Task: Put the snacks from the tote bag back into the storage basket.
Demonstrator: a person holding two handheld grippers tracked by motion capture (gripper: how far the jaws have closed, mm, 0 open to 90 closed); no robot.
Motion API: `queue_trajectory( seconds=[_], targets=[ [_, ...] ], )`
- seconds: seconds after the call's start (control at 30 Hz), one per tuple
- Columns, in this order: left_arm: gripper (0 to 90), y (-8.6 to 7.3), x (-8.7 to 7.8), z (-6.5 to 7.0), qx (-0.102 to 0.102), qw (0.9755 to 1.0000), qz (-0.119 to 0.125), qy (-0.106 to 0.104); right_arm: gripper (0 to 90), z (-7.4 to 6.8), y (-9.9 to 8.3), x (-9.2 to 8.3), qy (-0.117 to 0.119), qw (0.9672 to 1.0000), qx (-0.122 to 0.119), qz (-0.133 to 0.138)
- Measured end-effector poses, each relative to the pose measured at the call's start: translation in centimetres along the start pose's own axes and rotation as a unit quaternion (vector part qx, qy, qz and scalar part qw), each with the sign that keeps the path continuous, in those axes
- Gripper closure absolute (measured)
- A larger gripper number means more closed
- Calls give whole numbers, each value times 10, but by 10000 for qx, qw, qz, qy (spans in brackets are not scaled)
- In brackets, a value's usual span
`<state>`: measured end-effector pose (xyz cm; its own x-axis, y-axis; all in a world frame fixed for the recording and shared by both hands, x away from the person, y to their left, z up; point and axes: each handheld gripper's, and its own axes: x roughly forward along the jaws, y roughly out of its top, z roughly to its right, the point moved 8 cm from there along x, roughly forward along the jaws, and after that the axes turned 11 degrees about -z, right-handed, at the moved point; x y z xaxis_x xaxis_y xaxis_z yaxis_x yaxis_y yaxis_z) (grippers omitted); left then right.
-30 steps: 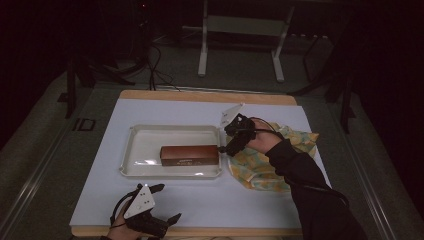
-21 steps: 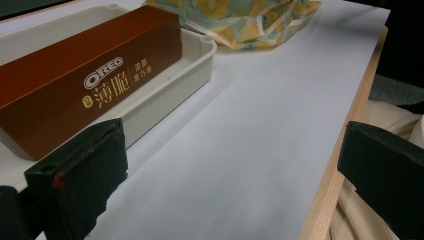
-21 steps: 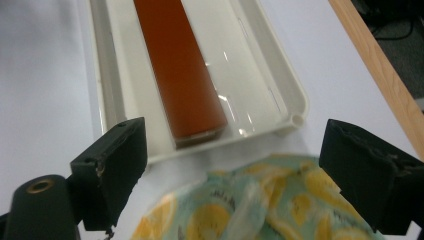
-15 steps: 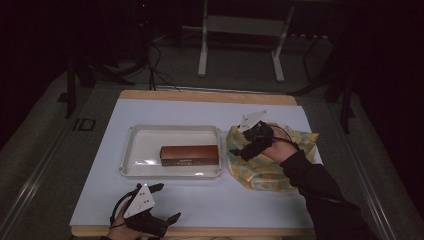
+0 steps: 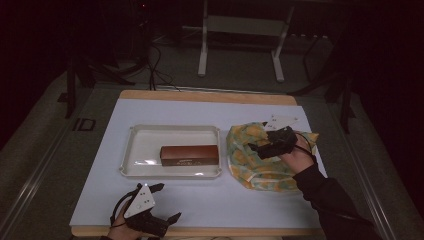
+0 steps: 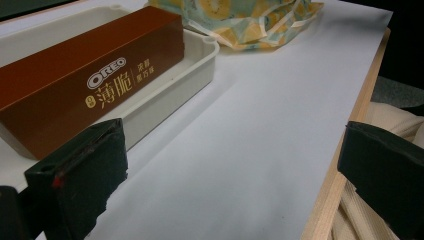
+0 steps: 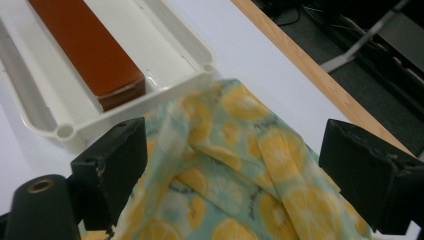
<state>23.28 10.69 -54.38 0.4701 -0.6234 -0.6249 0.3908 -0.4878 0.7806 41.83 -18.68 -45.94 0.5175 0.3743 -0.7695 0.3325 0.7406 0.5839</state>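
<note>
Moved: since a second ago my right gripper has drawn back from the tray's right rim and now sits over the cloth; my left gripper, the box and the tray lie as they did.
Right gripper: jaws spread wide, nothing between them; in the right gripper view the cloth lies under the gap, and whether the left jaw touches a fold I cannot tell.
Left gripper: at the table's near edge, jaws wide apart and holding nothing; in its own view bare white table shows between them.
Right hand: wrapped round the gripper, dark sleeve coming in from the lower right.
Cloth: crumpled, pale green with yellow citrus slices, on the table just right of the tray; its left edge comes close to the tray's right rim.
Tray: white, shallow, in the middle of the table.
Box: brown, long, printed OREO, lying flat in the tray's right half, toward the near rim.
Table: white top with a wooden edge.
</note>
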Motion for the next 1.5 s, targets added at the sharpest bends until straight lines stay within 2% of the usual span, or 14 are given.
queue_trajectory(
  seconds=[0.07,0.13,0.3,0.43,0.57,0.77,0.9,1.0,1.03,1.1,1.23,1.3,1.37,1.5],
  targets=[
    [0,0,0,0,-1,10000,3,-3,121,4,-7,-3,-165,9998,97,28],
    [0,0,0,0,2,10000,-2,-8,120,5,-14,-5,-136,9997,175,51],
    [0,0,0,0,-4,10000,5,-3,120,12,-29,-14,-445,9975,459,296],
    [0,0,1,0,1,10000,-4,-14,119,18,-43,-24,-547,9939,767,576],
    [0,0,1,0,0,10000,-3,-16,120,29,-59,-33,-720,9878,1151,762],
    [0,0,2,0,11,10000,-21,-22,120,37,-83,-38,-922,9809,1494,837],
    [0,0,2,0,11,10000,-22,-21,120,35,-97,-38,-1039,9756,1705,915],
    [0,0,2,0,11,10000,-22,-19,120,34,-100,-38,-1098,9739,1750,942],
    [0,0,2,0,16,10000,-26,-19,120,31,-106,-37,-1121,9712,1848,1005],
    [0,0,2,0,23,10000,-29,-21,120,28,-111,-36,-1170,9693,1915,1006],
    [0,0,1,1,15,10000,-22,-21,120,22,-123,-36,-1324,9663,1955,1025],
    [0,0,1,0,14,10000,-25,-16,120,20,-128,-36,-1229,9671,1982,1015],
    [0,0,1,0,13,10000,-21,-18,120,18,-133,-37,-1318,9657,1993,1018],
    [0,0,2,1,37,10000,-41,-24,120,13,-142,-38,-1320,9624,2140,1031]
  ],
)
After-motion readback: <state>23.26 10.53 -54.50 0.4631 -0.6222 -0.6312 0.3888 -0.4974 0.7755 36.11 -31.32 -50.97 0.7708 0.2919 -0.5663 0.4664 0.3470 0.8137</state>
